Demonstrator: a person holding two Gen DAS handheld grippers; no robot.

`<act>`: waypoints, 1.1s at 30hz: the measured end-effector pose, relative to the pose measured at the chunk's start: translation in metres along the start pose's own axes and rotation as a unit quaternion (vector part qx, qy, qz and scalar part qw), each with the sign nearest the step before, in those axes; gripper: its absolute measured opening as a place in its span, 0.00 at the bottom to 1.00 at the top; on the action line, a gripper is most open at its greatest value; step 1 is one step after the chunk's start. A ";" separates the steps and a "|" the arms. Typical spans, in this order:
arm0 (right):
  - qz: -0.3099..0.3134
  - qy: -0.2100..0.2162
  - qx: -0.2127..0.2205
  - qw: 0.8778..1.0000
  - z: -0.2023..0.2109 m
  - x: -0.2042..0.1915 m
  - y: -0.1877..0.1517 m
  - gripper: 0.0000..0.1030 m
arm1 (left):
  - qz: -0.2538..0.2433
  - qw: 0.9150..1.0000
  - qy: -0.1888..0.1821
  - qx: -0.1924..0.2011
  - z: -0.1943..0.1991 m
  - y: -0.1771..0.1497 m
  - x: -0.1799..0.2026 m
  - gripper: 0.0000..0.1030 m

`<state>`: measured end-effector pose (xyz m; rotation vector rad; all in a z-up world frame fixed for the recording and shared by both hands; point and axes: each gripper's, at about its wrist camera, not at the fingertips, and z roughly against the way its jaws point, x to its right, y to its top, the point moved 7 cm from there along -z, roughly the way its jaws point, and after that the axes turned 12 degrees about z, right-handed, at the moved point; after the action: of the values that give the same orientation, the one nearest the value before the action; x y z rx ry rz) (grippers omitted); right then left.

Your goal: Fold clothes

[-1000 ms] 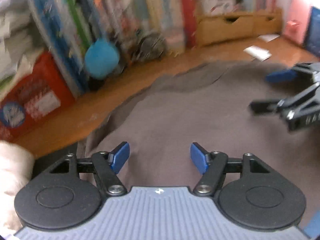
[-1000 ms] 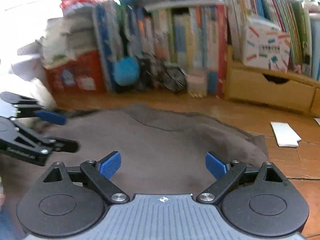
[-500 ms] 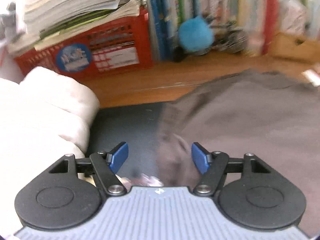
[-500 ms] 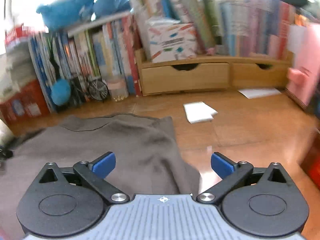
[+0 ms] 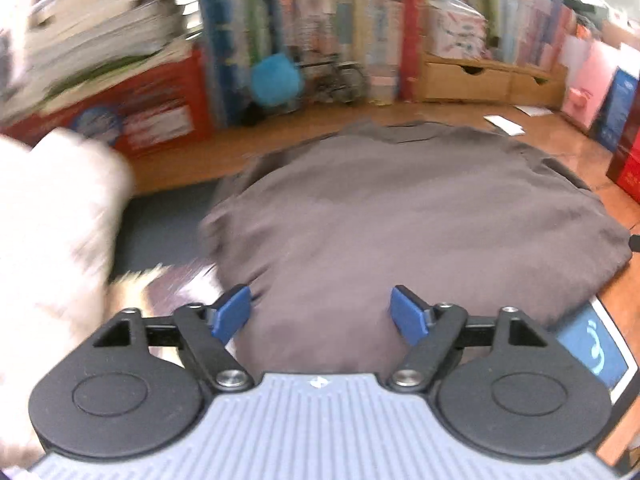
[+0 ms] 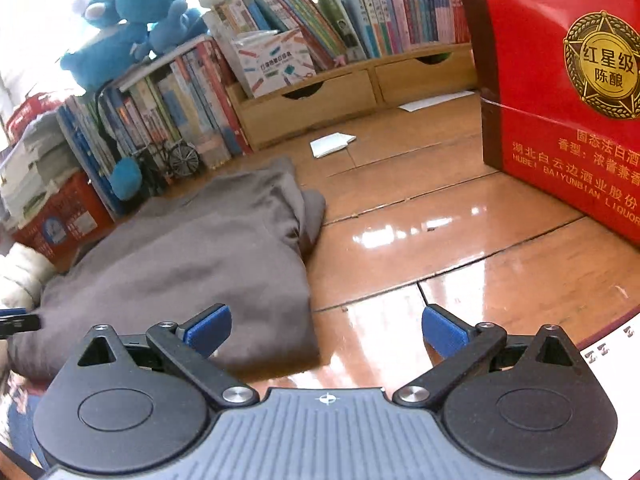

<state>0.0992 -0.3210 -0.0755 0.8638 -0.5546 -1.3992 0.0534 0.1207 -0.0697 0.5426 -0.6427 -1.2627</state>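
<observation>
Both views have swung outward since the earlier frames: the right wrist view, which looked over the middle of the grey garment (image 6: 192,256), now looks past its right edge onto bare wooden floor (image 6: 460,248), and the left wrist view now sits at the garment's near left edge. The left gripper (image 5: 320,314) has just been opening its jaws further; nothing is between them, only cloth lying beneath. The right gripper (image 6: 326,330) stands wide open and holds nothing, its left pad over the cloth edge and its right pad over floor.

Position of the task item: the garment lies flat on the floor, partly folded, its right side doubled into a thick ridge.

Risks, largest first. The red box (image 6: 568,92) stands close on the right; a wide sweep of the right gripper could likely knock it. The white bundle (image 5: 52,232) touches or nearly touches the left edge and could be pinched along with the cloth. A grip on only the top layer of the ridge would likely undo the fold.

Containers: the red crate (image 5: 120,104) carries stacked papers; the wooden drawers (image 6: 320,100) are closed, contents unseen
</observation>
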 end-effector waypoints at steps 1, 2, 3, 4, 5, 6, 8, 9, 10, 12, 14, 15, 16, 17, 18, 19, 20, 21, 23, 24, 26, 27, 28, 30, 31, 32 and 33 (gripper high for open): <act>0.004 0.004 0.007 1.000 0.000 -0.002 -0.001 1.00 | 0.010 1.000 0.002 0.001 0.007 -0.004 -0.010 0.88; 0.005 0.012 0.011 1.000 0.000 -0.004 -0.002 1.00 | 0.019 1.000 0.003 0.003 0.013 -0.008 -0.020 0.89; 0.006 0.020 0.016 1.000 -0.001 -0.007 -0.002 1.00 | 0.025 1.000 -0.003 0.003 0.017 -0.012 -0.026 0.90; 0.006 0.028 0.020 0.999 -0.002 -0.010 -0.002 1.00 | 0.031 0.999 -0.009 0.003 0.020 -0.016 -0.031 0.94; 0.010 0.034 0.025 0.999 -0.003 -0.013 -0.002 1.00 | 0.038 0.999 -0.015 0.002 0.020 -0.018 -0.034 0.95; 0.014 0.041 0.030 0.999 -0.005 -0.016 -0.002 1.00 | 0.045 0.999 -0.021 0.001 0.019 -0.020 -0.037 0.95; 0.021 0.045 0.035 0.998 -0.009 -0.020 -0.001 1.00 | 0.059 0.998 -0.028 -0.004 0.010 -0.019 -0.037 0.95; 0.025 0.046 0.036 0.998 -0.011 -0.023 0.000 1.00 | 0.066 0.997 -0.037 -0.009 0.005 -0.019 -0.036 0.95; 0.026 0.048 0.037 0.998 -0.013 -0.025 0.001 1.00 | 0.073 0.996 -0.048 -0.014 0.001 -0.019 -0.034 0.95; 0.029 0.066 0.040 0.997 -0.015 -0.031 0.003 0.98 | 0.077 0.993 -0.081 -0.025 -0.004 -0.021 -0.026 0.95; 0.029 0.075 0.035 0.996 -0.017 -0.035 0.004 0.83 | 0.077 0.991 -0.105 -0.038 -0.010 -0.024 -0.018 0.87; 0.031 0.080 0.030 0.996 -0.018 -0.038 0.005 0.60 | 0.077 0.990 -0.109 -0.046 -0.012 -0.026 -0.015 0.74; 0.033 0.074 0.022 0.996 -0.017 -0.039 0.006 0.47 | 0.074 0.990 -0.107 -0.047 -0.014 -0.027 -0.014 0.69; 0.035 0.063 0.015 0.997 -0.016 -0.039 0.005 0.20 | 0.069 0.991 -0.105 -0.048 -0.013 -0.027 -0.014 0.63; 0.029 0.058 0.010 0.998 -0.014 -0.036 0.005 0.15 | 0.069 0.990 -0.109 -0.052 -0.011 -0.027 -0.014 0.51; 0.018 0.063 0.007 0.998 -0.010 -0.034 0.003 0.15 | 0.072 0.989 -0.118 -0.059 -0.008 -0.027 -0.016 0.35; 0.007 0.067 0.005 0.998 -0.006 -0.032 0.002 0.14 | 0.076 0.987 -0.127 -0.064 -0.005 -0.028 -0.018 0.29; 0.002 0.068 0.007 0.998 0.000 -0.031 0.001 0.13 | 0.078 0.985 -0.136 -0.068 -0.001 -0.029 -0.019 0.25; 0.009 0.069 0.012 0.997 0.016 -0.032 -0.002 0.12 | 0.076 0.983 -0.148 -0.072 0.008 -0.031 -0.020 0.19; 0.013 0.070 0.012 0.997 0.023 -0.033 -0.004 0.12 | 0.075 0.983 -0.154 -0.073 0.013 -0.032 -0.020 0.18; 0.021 0.074 0.011 0.997 0.040 -0.035 -0.007 0.12 | 0.064 0.982 -0.159 -0.074 0.023 -0.034 -0.018 0.17; 0.025 0.077 0.013 0.997 0.048 -0.035 -0.009 0.12 | 0.056 0.983 -0.160 -0.075 0.028 -0.037 -0.017 0.17; 0.028 0.077 0.014 0.997 0.056 -0.035 -0.010 0.12 | 0.047 0.983 -0.161 -0.076 0.034 -0.040 -0.016 0.17; 0.046 0.069 0.016 0.996 0.072 -0.034 -0.015 0.14 | 0.027 0.985 -0.151 -0.079 0.042 -0.048 -0.016 0.18; 0.063 0.059 0.017 0.996 0.080 -0.033 -0.018 0.15 | 0.013 0.988 -0.133 -0.081 0.046 -0.053 -0.018 0.21; 0.079 0.049 0.017 0.996 0.088 -0.033 -0.021 0.22 | 0.000 0.991 -0.109 -0.080 0.049 -0.057 -0.022 0.28; 0.112 0.032 0.019 0.993 0.096 -0.037 -0.024 0.42 | -0.018 0.994 -0.078 -0.077 0.054 -0.061 -0.025 0.33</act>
<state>0.0049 -0.3018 -0.0319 0.8464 -0.6108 -1.1569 -0.0305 0.1301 -0.0772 0.3316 -0.6604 -1.3862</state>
